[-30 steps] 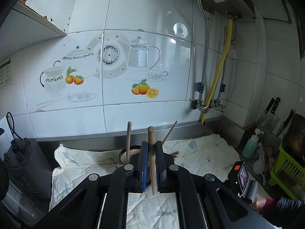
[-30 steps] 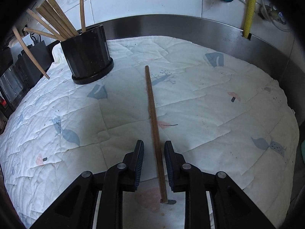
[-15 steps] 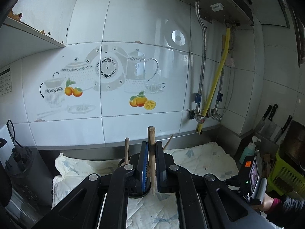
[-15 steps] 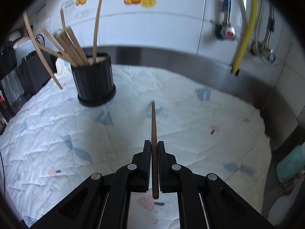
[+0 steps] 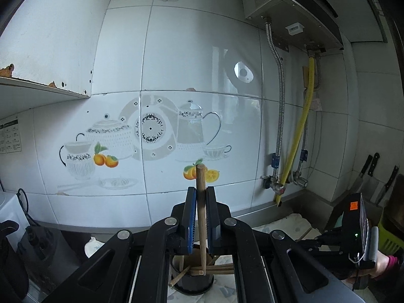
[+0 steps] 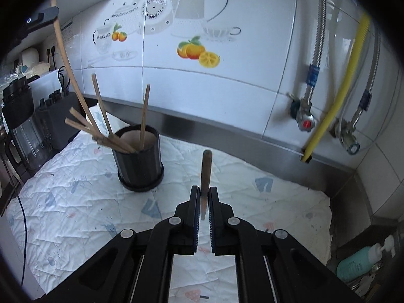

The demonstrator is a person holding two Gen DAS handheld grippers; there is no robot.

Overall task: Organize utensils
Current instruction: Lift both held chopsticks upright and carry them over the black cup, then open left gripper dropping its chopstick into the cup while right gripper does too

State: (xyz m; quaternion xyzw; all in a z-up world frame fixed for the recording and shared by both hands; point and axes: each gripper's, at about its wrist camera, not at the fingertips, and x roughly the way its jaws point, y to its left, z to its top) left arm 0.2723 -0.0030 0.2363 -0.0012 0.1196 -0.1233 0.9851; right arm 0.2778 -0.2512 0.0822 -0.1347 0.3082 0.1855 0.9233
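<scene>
My left gripper is shut on a wooden chopstick, held upright with its lower end in the black holder below, among several other chopsticks. My right gripper is shut on another wooden chopstick, lifted off the quilted mat and pointing forward. In the right wrist view the black holder stands ahead to the left with several chopsticks leaning out. The long curved chopstick above it runs up to the left gripper at the top left.
A blender and a black appliance stand left of the mat. Pipes and a yellow hose run down the tiled wall at right. A teal soap bottle sits at the lower right. Knives hang far right.
My right gripper has lifted its chopstick off the mat and tilted up. My left gripper has risen and tilted so the holder now shows directly below it.
</scene>
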